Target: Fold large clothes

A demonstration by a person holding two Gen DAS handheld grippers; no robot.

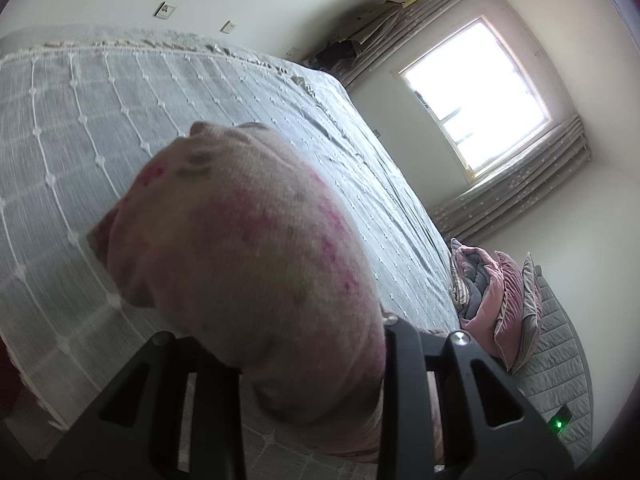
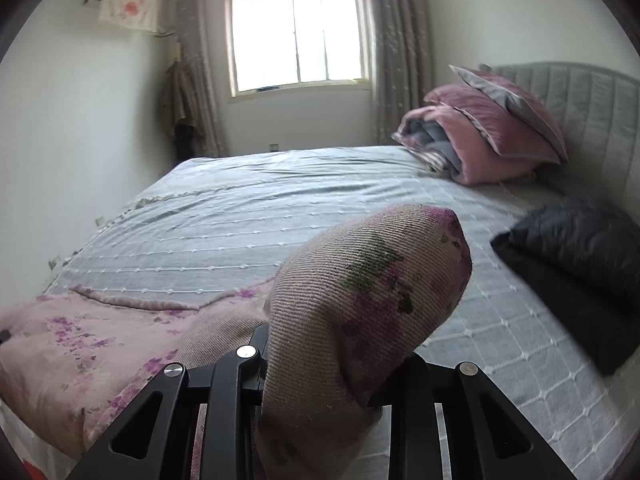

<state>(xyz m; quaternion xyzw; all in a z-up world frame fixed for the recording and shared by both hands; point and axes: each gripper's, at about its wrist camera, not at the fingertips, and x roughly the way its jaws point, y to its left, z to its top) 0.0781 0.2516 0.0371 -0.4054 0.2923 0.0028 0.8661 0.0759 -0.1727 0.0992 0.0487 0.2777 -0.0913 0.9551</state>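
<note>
The pink floral garment (image 1: 240, 240) bulges up out of my left gripper (image 1: 316, 364), whose black jaws are shut on a bunch of it, lifted over the bed; the fingertips are hidden by cloth. In the right wrist view another bunch of the same garment (image 2: 372, 280) sticks up from my right gripper (image 2: 324, 368), also shut on the fabric. From there the cloth trails down to the left, where the garment's remaining part (image 2: 80, 340) lies spread on the bed's near corner.
A grey bedspread (image 2: 260, 208) with white stitched lines covers the bed. A folded pink quilt and pillows (image 2: 480, 136) are stacked by the grey headboard (image 2: 592, 104). A dark cushion (image 2: 580, 264) lies at the right. A window (image 2: 296, 36) with curtains is behind.
</note>
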